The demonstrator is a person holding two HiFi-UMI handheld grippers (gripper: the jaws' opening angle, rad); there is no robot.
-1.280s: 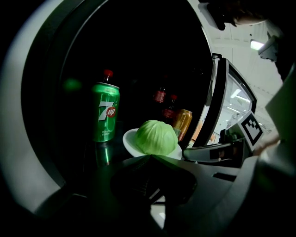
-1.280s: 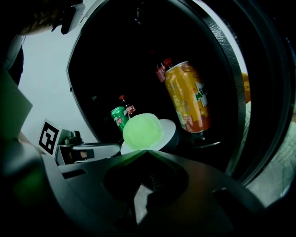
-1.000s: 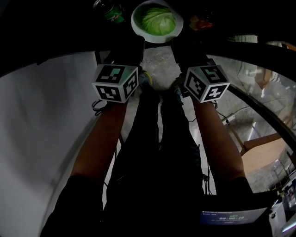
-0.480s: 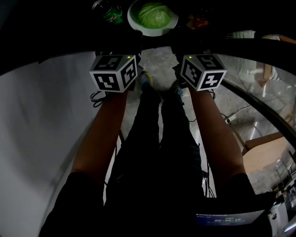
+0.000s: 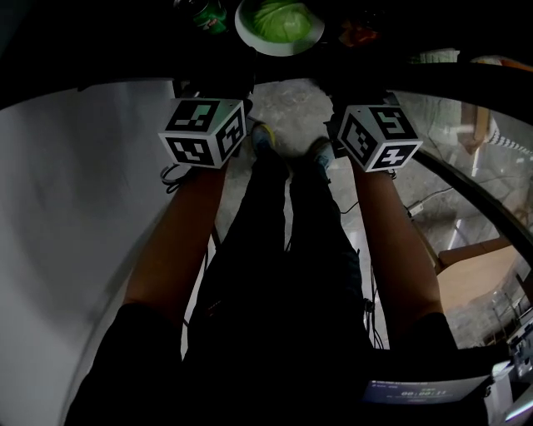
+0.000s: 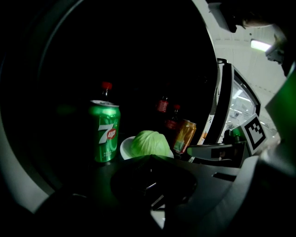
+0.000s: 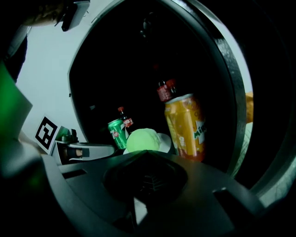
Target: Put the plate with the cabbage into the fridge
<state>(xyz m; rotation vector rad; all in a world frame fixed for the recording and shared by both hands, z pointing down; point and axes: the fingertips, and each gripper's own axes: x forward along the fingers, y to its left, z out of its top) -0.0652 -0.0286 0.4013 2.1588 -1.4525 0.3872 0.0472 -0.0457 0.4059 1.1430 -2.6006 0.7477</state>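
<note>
We see the plate [image 5: 279, 50] with the cabbage [image 5: 279, 18] inside the dark fridge [image 7: 138, 60], at the front edge of a shelf. The pale green cabbage fills most of the white plate. We cannot tell whether the plate rests on the shelf or hangs just above it.

The left gripper [image 6: 150, 159] meets the plate's near rim on the left side. Its jaws come together in a point there and look clamped on the rim. The right gripper [image 7: 147, 155] does the same on the right side, its jaws drawn together on the rim.

A green can [image 6: 105, 132] stands upright just left of the plate. An orange can [image 7: 186, 126] stands just right of it, tilted a little in the wide lens. Behind them, toward the back edge of the shelf, dark bottles [image 6: 162, 104] with red caps stand in shadow.

From the head view, we look down on both marker cubes [image 5: 204, 131], one on each gripper, side by side below the plate. Bare forearms [image 5: 179, 250] run back from them toward the camera. Between the arms are dark trousers [image 5: 283, 274] and shoes [image 5: 262, 137] on a speckled floor [image 5: 287, 104].
</note>
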